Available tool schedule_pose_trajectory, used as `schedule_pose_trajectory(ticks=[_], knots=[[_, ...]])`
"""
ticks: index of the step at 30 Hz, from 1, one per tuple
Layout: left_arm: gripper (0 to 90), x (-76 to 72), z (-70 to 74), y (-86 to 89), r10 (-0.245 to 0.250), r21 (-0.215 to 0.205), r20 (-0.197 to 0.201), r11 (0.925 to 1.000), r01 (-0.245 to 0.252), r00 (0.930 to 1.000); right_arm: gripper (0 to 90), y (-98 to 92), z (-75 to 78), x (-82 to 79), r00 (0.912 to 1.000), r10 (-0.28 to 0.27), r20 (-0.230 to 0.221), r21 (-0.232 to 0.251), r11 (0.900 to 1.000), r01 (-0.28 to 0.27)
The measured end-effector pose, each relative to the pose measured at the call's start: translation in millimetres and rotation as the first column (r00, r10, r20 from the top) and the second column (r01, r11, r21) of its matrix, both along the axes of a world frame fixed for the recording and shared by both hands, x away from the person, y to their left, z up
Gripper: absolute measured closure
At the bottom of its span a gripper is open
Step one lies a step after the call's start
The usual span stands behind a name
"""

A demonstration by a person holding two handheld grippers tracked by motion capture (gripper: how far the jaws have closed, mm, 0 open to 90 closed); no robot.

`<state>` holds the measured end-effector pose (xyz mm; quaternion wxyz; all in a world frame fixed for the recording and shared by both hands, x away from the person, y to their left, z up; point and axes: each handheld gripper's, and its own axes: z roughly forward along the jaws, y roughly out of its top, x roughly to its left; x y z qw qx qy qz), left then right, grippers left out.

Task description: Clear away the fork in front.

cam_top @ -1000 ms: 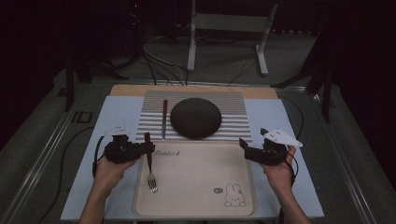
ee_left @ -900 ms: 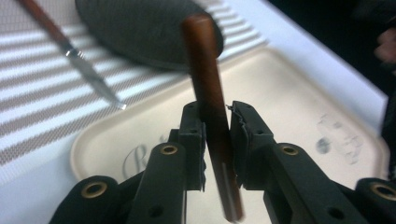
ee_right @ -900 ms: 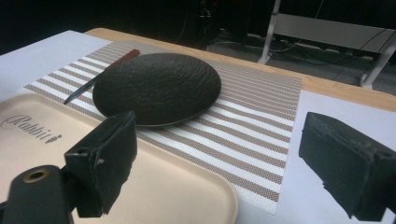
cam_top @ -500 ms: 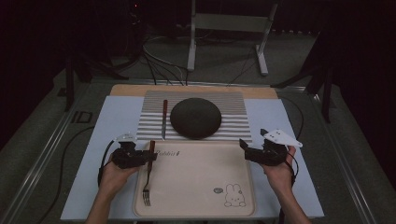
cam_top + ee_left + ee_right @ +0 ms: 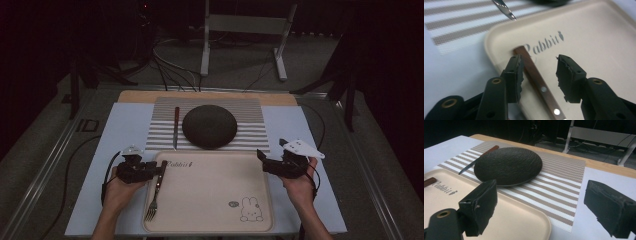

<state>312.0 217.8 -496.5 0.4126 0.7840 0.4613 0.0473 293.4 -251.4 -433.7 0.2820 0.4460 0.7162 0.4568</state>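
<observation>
the fork (image 5: 156, 192) lies along the left edge of the beige tray (image 5: 220, 220), in the lower left of the high view, its tines toward the bottom of the frame and its brown handle (image 5: 536, 77) pointing up toward the printed word on the tray. the step in hand looks like setting the fork down on the tray and letting it go. the left gripper (image 5: 539, 72) sits low over the handle; its jaws have just been opening and now stand partly apart, the handle lying between them, close against the left jaw but not squeezed, as far as the left gripper view tells. the next move, as i judge it, calls for lifting that gripper straight off without dragging the handle sideways.

the right gripper (image 5: 264, 164) hovers at the right edge of the tray, jaws wide apart and holding nothing. beyond the tray, in the middle of the high view, a dark plate (image 5: 209, 126) rests on a striped mat (image 5: 250, 142), with a knife (image 5: 175, 127) just left of it.
</observation>
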Motion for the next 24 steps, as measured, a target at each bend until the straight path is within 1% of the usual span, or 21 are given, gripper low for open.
schedule_pose_trajectory(ticks=[1, 2, 3, 4, 5, 6, 7, 8, 9, 10, 12, 14, 17, 18, 19, 22, 24], knots=[[53.4, -0.6, 1.4, 1.7, 0.015, -0.005, 0.012, 0.9999, -0.015, 0.9998, 11.9, -0.2, -0.1, -0.2, 1.0000, 0.000, -0.001, 0.000, 1.000, 0.000], [47.7, -1.3, 3.1, 3.5, 0.027, -0.009, 0.026, 0.9996, -0.027, 0.9993, 11.8, -0.4, 0.0, -0.8, 1.0000, -0.001, -0.001, 0.000, 1.000, 0.001], [47.7, -1.9, 5.1, 5.3, 0.040, -0.017, 0.041, 0.9991, -0.040, 0.9983, 11.8, -0.4, 0.0, -0.8, 1.0000, -0.001, -0.001, 0.000, 1.000, 0.001], [41.1, -2.7, 7.7, 7.0, 0.056, -0.027, 0.058, 0.9982, -0.054, 0.9967, 11.8, -0.6, 0.3, -1.8, 1.0000, 0.003, 0.001, 0.001, 1.000, -0.003], [41.1, -3.5, 10.8, 8.9, 0.072, -0.037, 0.081, 0.9969, -0.069, 0.9942, 11.8, -0.6, 0.3, -1.8, 1.0000, 0.003, 0.001, 0.001, 1.000, -0.003], [37.5, -4.6, 14.4, 10.5, 0.089, -0.048, 0.101, 0.9953, -0.084, 0.9909, 11.8, -0.7, 0.4, -2.6, 1.0000, 0.005, 0.002, 0.003, 1.000, -0.005], [34.2, -6.1, 18.2, 11.8, 0.110, -0.055, 0.126, 0.9931, -0.104, 0.9859, 11.8, -1.0, 0.6, -3.5, 0.9999, 0.009, 0.007, 0.004, 1.000, -0.009], [29.9, -7.7, 22.0, 12.9, 0.129, -0.058, 0.156, 0.9909, -0.121, 0.9793, 11.7, -1.2, 0.7, -4.5, 0.9999, 0.010, 0.009, 0.004, 1.000, -0.010], [26.1, -9.6, 26.0, 13.6, 0.143, -0.052, 0.185, 0.9894, -0.135, 0.9723, 11.7, -1.7, 0.9, -5.4, 0.9999, 0.010, 0.011, 0.004, 1.000, -0.010], [22.9, -11.6, 30.0, 13.8, 0.157, -0.047, 0.215, 0.9875, -0.150, 0.9640, 11.7, -2.3, 1.0, -6.3, 0.9998, 0.012, 0.014, 0.005, 1.000, -0.012], [16.8, -15.4, 37.5, 14.4, 0.187, -0.057, 0.267, 0.9823, -0.178, 0.9452, 11.7, -3.5, 1.1, -8.3, 0.9997, 0.012, 0.019, 0.007, 1.000, -0.012], [15.5, -19.2, 44.6, 15.9, 0.207, -0.073, 0.314, 0.9782, -0.194, 0.9264, 11.7, -4.9, 0.5, -10.4, 0.9997, 0.013, 0.021, 0.013, 1.000, -0.014], [10.8, -23.9, 54.2, 18.1, 0.243, -0.094, 0.372, 0.9699, -0.224, 0.8956, 11.7, -6.9, -1.6, -14.8, 0.9994, 0.018, 0.029, 0.010, 1.000, -0.019], [9.6, -25.5, 57.2, 19.4, 0.259, -0.102, 0.389, 0.9658, -0.238, 0.8841, 11.7, -7.8, -2.6, -16.4, 0.9993, 0.019, 0.032, 0.011, 1.000, -0.020], [6.9, -26.3, 58.7, 20.3, 0.271, -0.110, 0.396, 0.9625, -0.248, 0.8774, 11.7, -10.2, -5.0, -19.8, 0.9991, 0.020, 0.038, 0.011, 1.000, -0.021], [4.7, -29.1, 62.9, 24.7, 0.308, -0.127, 0.415, 0.9515, -0.280, 0.8563, 11.7, -13.7, -7.3, -23.9, 0.9988, 0.016, 0.045, 0.014, 1.000, -0.017], [2.0, -30.5, 64.6, 28.1, 0.328, -0.143, 0.420, 0.9445, -0.296, 0.8459, 11.7, -17.9, -9.2, -27.8, 0.9986, 0.011, 0.051, 0.018, 1.000, -0.012]])
